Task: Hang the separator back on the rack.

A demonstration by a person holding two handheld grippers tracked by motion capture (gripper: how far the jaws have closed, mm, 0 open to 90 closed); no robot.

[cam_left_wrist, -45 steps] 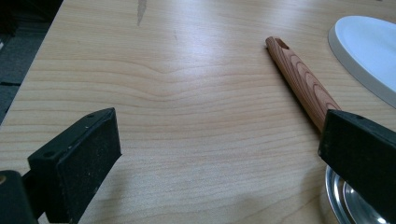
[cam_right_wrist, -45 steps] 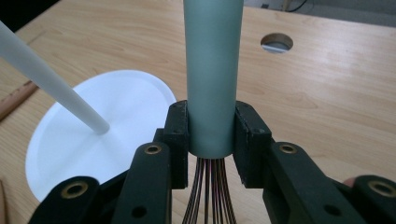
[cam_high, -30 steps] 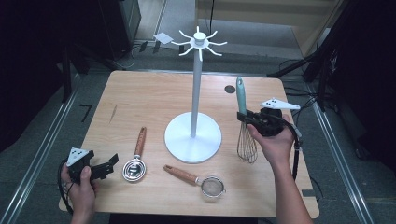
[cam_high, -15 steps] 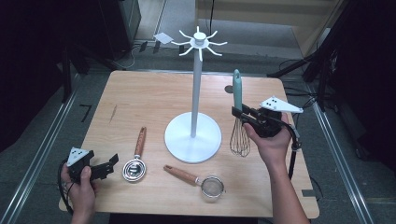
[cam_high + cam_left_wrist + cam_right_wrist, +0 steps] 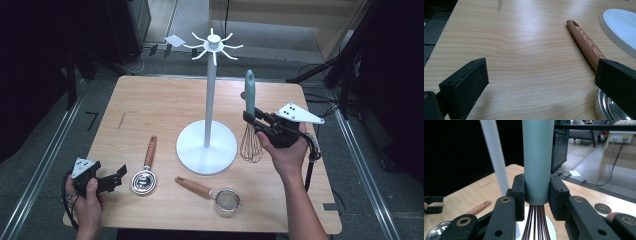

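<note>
A whisk [image 5: 249, 95] with a grey-green handle [image 5: 537, 157] and copper wires [image 5: 250, 145] hangs upright above the table, right of the white hook stand [image 5: 209, 95]. My right gripper [image 5: 251, 118] is shut on the handle just above the wires, its pads [image 5: 520, 192] pressing both sides. My left gripper [image 5: 120, 175] rests at the table's front left, open, with bare wood between its jaws. Just right of it lies a wooden-handled steel measuring cup [image 5: 144, 177], its handle [image 5: 586, 45] beside the right jaw.
A small strainer [image 5: 227, 200] with a wooden handle lies at the table's front, near the stand's round base [image 5: 206, 150]. The stand's hooks [image 5: 214, 45] spread at the top. A round hole [image 5: 602, 208] sits in the table's far right. Rails and dark floor flank the table.
My right gripper has carried the whisk up and to the left, toward the stand, and the whisk now stands more upright. The left gripper has stayed still.
</note>
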